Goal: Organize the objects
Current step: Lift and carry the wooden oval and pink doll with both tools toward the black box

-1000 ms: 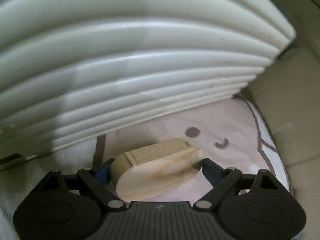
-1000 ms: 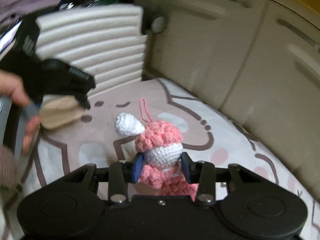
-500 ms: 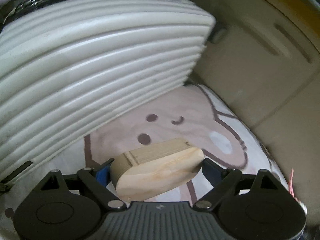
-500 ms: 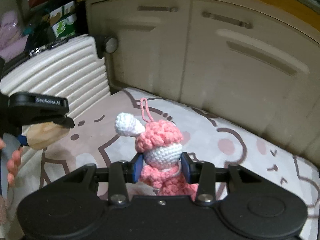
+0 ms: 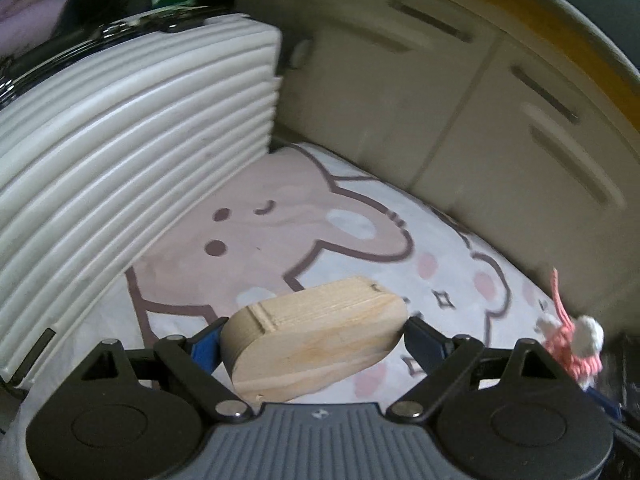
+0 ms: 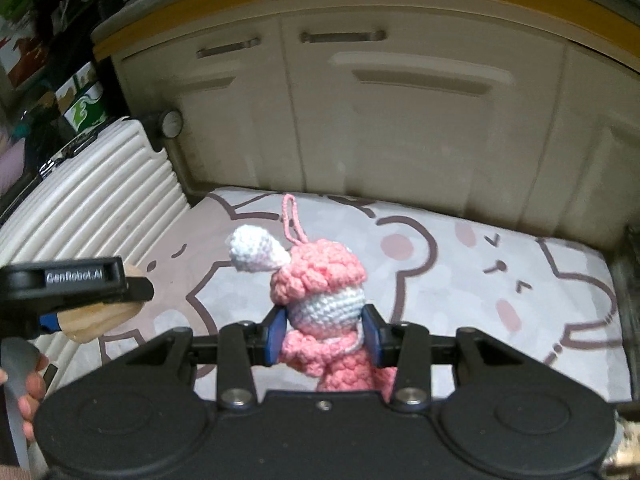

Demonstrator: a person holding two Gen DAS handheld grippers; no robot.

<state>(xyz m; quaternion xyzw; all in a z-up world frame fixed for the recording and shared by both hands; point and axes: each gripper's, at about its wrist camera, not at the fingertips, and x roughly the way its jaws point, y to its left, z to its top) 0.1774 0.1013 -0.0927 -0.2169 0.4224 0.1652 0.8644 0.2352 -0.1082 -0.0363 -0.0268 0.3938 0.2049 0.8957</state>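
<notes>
My left gripper (image 5: 312, 338) is shut on a pale wooden oval block (image 5: 316, 344), its blue pads pressing the block's two ends, held in the air over a bear-print mat (image 5: 280, 232). In the right wrist view that block (image 6: 96, 318) shows at the left under the left gripper's black body. My right gripper (image 6: 325, 330) is shut on a pink and white crochet doll (image 6: 324, 288) with a pink hanging loop, also lifted above the mat (image 6: 460, 264). The same doll (image 5: 572, 344) appears at the right edge of the left wrist view.
A white ribbed suitcase (image 5: 120, 168) stands along the mat's left side. Beige cabinet doors (image 6: 400, 112) with recessed handles close off the far side. Cluttered shelves with green boxes (image 6: 86, 106) sit at the upper left. A person's fingers (image 6: 28, 392) show at the lower left.
Both grippers have risen and pulled away from the suitcase while rolling, each keeping its object. More of the mat and the cabinet doors are now visible, and the doll has come into the left wrist view.
</notes>
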